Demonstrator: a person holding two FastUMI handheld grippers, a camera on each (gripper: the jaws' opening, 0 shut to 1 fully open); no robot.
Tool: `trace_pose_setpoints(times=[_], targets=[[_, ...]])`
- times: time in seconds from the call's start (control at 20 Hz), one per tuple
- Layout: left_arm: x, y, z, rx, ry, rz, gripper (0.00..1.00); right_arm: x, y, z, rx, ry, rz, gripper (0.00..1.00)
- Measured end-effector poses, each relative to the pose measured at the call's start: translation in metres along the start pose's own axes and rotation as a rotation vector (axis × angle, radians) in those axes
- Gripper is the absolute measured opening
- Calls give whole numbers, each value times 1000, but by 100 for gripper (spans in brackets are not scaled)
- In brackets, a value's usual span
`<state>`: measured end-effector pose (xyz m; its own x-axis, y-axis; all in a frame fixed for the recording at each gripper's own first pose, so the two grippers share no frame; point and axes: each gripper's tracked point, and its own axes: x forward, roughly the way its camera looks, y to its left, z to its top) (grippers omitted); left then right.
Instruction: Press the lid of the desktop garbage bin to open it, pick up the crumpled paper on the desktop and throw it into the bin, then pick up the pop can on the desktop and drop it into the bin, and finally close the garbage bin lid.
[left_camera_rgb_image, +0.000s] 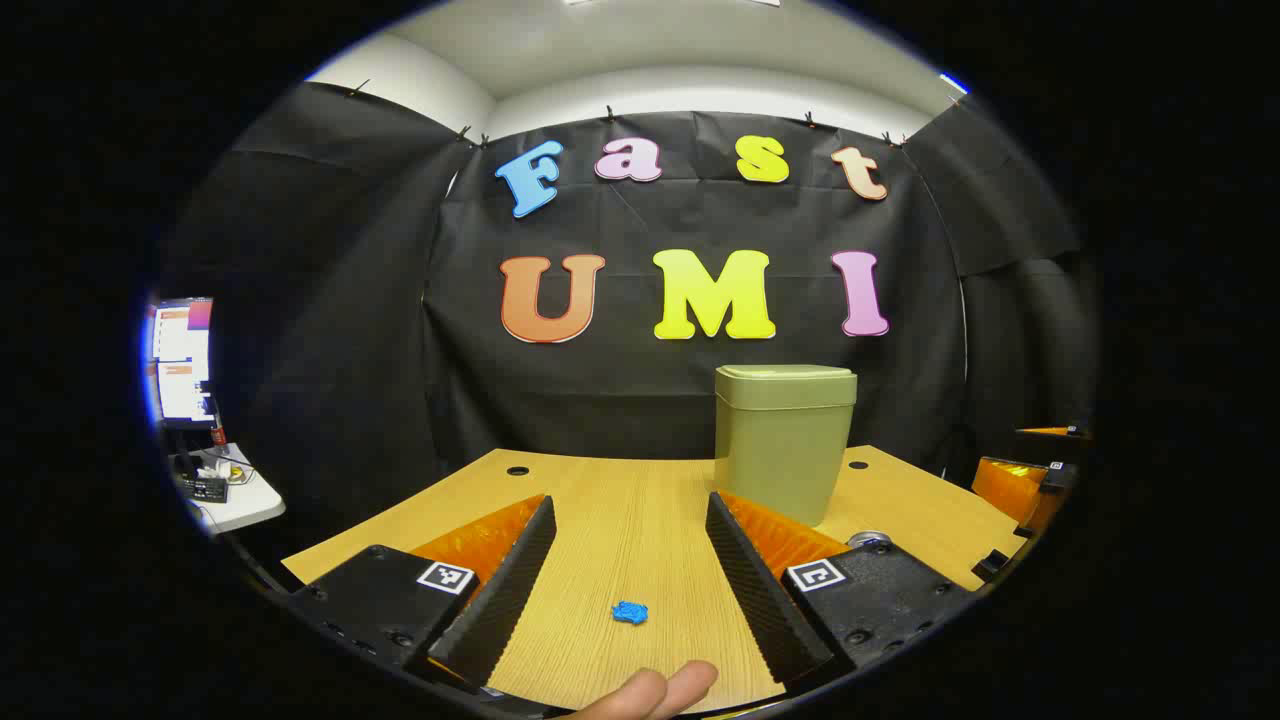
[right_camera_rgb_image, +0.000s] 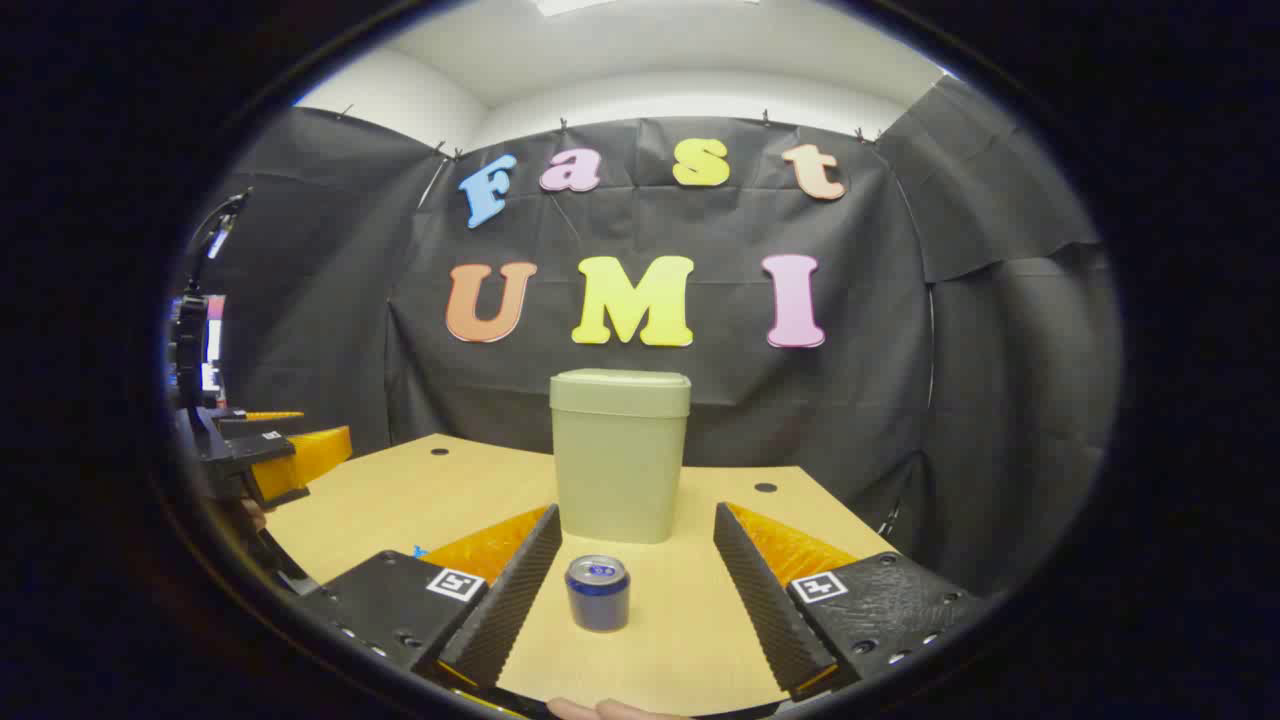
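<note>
Lid's down on the garbage bin (right_camera_rgb_image: 620, 455), sitting centre frame in the right gripper view, so I read the step in hand as the press to open it. My right gripper (right_camera_rgb_image: 632, 590) is spread wide and gripping nothing, with the pop can (right_camera_rgb_image: 598, 592) upright on the desktop (right_camera_rgb_image: 420, 500) between its fingers, touching neither, just in front of the bin. I'd lift clear over that can and come down squarely on the lid (right_camera_rgb_image: 620, 379), pushing straight down so the bin doesn't skid back or tip. My left gripper (left_camera_rgb_image: 630, 580) is wide open too and empty-handed, the blue crumpled paper (left_camera_rgb_image: 630, 612) lying low centre between its fingers. The left gripper view gives me that paper plainly, and puts the bin right of centre; the right gripper view gives the can in full, with the other gripper at its left edge.
</note>
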<state>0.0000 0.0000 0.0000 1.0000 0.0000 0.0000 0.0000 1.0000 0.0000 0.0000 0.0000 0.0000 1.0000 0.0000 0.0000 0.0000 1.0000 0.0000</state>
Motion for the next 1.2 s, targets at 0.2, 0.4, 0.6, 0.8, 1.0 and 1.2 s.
trace_pose_setpoints(times=[0.2,0.4,0.6,0.8,1.0,1.2], targets=[[-1,-6,-1,16,3,-14,98,-3,1,-4,-1,4,5,98],[-1,-11,-4,25,4,-24,98,-4,1,-6,3,4,15,98],[2,-13,-7,34,19,-26,98,-3,-1,-8,6,9,9,95],[1,-15,-8,41,15,-30,98,-3,-3,-11,-1,9,1,98],[2,-12,-7,42,10,-20,98,-2,-6,-16,6,18,-3,95],[2,-11,-11,29,24,-11,97,-1,-7,-19,8,26,-6,98]])
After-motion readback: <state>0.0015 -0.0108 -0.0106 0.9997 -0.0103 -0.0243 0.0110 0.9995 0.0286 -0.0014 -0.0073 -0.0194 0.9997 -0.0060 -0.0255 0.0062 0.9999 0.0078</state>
